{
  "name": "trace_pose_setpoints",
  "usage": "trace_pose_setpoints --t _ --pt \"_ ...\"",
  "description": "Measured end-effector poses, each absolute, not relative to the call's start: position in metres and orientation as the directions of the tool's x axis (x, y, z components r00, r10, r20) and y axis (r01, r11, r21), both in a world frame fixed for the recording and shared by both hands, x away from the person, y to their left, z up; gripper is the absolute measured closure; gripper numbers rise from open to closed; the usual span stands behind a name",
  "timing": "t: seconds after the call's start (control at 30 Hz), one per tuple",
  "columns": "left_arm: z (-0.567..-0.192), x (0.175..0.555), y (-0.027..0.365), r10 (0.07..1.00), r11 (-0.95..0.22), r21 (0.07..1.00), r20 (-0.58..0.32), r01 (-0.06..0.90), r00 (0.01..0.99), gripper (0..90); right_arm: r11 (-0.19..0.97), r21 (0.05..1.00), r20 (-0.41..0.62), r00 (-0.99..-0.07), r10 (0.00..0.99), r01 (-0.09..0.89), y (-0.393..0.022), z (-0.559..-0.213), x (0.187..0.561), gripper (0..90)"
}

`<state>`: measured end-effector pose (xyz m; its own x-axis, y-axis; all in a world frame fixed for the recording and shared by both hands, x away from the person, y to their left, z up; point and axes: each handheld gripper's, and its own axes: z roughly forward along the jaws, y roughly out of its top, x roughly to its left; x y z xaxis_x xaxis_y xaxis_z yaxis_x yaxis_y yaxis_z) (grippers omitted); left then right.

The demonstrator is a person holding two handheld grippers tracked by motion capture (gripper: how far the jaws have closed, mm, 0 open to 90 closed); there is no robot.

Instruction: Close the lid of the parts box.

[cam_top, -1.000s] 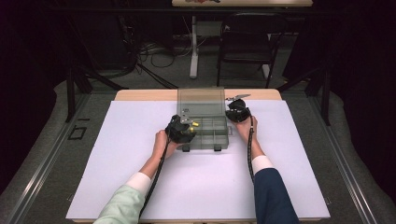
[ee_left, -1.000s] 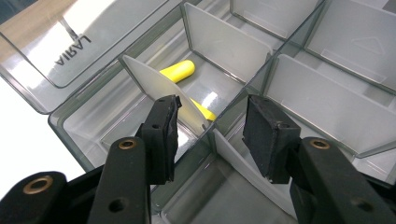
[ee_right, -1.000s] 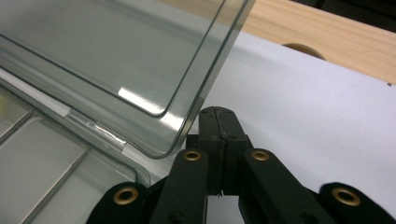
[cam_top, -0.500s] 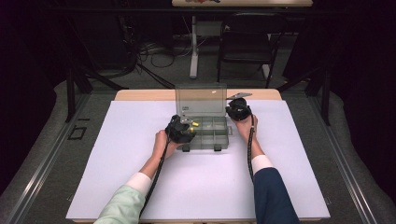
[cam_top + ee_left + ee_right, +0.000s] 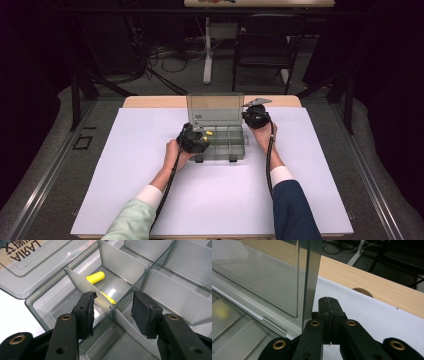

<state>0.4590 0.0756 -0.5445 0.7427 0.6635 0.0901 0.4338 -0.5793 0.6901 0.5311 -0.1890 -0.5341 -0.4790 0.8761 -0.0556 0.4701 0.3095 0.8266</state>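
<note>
Both forearms come in from the bottom of the high view and angle up toward a clear compartment box [image 5: 222, 142] near the far middle of the white table [image 5: 125, 170]. Left gripper [image 5: 193, 140] sits over the box's front left corner, hand behind it, wrist tipped so the tool points down and forward into the compartments. In the left gripper view its jaws stand spread, nothing between the pads, which hover just above a thin divider wall [image 5: 82, 285]. Left of that divider and beyond the left pad [image 5: 86, 311] lies a yellow earplug [image 5: 95, 277] on the floor of a far-row compartment; long axis runs diagonal in that view, rounded end up-right, flat on its side. A second yellow piece [image 5: 109, 298] shows just past the divider's near end, partly hidden (cannot tell what it is). Right gripper [image 5: 256, 116] is at the box's far right corner, forearm nearly straight up the high view, grey plate on top. In the right gripper view its jaws are pressed together with nothing between them, tip just beside the right edge of the box's lid [image 5: 308, 275], which stands upright; touching or not, cannot tell. Wooden table edge [image 5: 367, 280] runs behind.
</note>
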Motion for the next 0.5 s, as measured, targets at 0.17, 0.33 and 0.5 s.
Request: trace_pose_setpoints --t 0.17,0.33,0.5 --pt "-0.5447 0.4595 0.0759 0.665 -0.576 0.691 0.084 0.438 0.742 50.9 0.317 0.834 -0.065 -0.490 0.869 0.452 -0.1900 -0.5333 0.5284 90.0" --pt "-0.5447 0.4593 0.0751 0.665 -0.580 0.690 0.092 0.434 0.741 49.7 0.327 0.834 -0.072 -0.500 0.863 0.444 -0.1910 -0.5324 0.5262 90.0" --pt "-0.5444 0.4591 0.0743 0.664 -0.586 0.687 0.103 0.430 0.741 48.8 0.331 0.838 -0.078 -0.506 0.859 0.433 -0.1914 -0.5308 0.5242 90.0"
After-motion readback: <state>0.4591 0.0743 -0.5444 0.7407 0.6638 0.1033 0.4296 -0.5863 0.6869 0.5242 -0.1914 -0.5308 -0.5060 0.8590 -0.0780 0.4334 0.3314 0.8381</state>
